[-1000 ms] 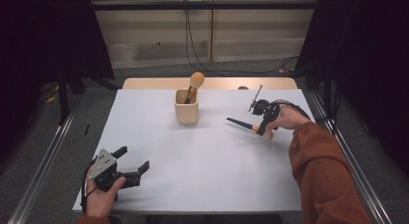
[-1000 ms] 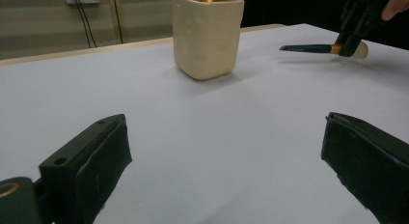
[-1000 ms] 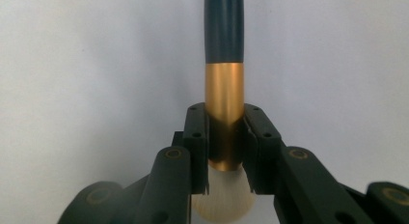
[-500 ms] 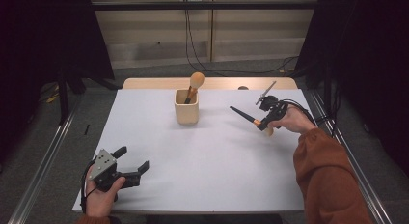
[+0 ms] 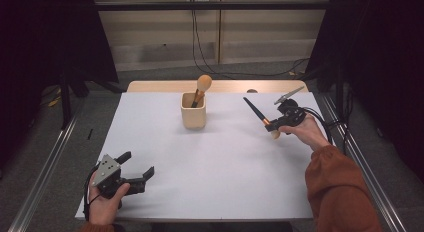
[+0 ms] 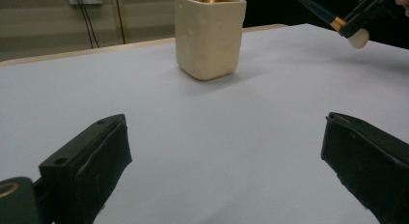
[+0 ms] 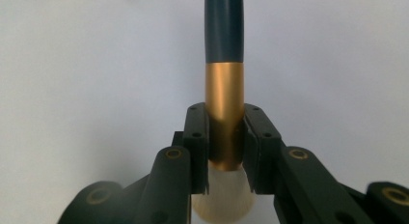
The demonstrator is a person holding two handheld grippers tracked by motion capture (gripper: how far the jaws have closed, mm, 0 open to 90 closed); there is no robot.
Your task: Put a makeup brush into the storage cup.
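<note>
A makeup brush (image 5: 261,118) with a dark handle, gold ferrule and pale bristle head hangs above the white table (image 5: 220,177) at the right. My right gripper (image 5: 272,126) is shut on the gold ferrule (image 7: 224,118), handle tilted up and left, pale bristles (image 7: 223,197) behind the pads. A cream square cup (image 5: 193,110) stands mid-table toward the back and holds another brush with a round tan head (image 5: 203,84). My left gripper (image 5: 136,168) rests at the front left, open, nothing between its fingers (image 6: 94,161). The cup (image 6: 208,35) and held brush (image 6: 337,22) lie beyond them.
The table's far edge has a wooden strip (image 5: 150,86). Metal rails (image 5: 45,177) run along both sides of the table on the floor. Cables (image 5: 200,37) hang against the back wall. A cable (image 5: 325,119) trails from the right gripper.
My right gripper has carried the brush a little right and toward the back, and the handle has swung from nearly level to pointing up and left. The left gripper has kept still.
</note>
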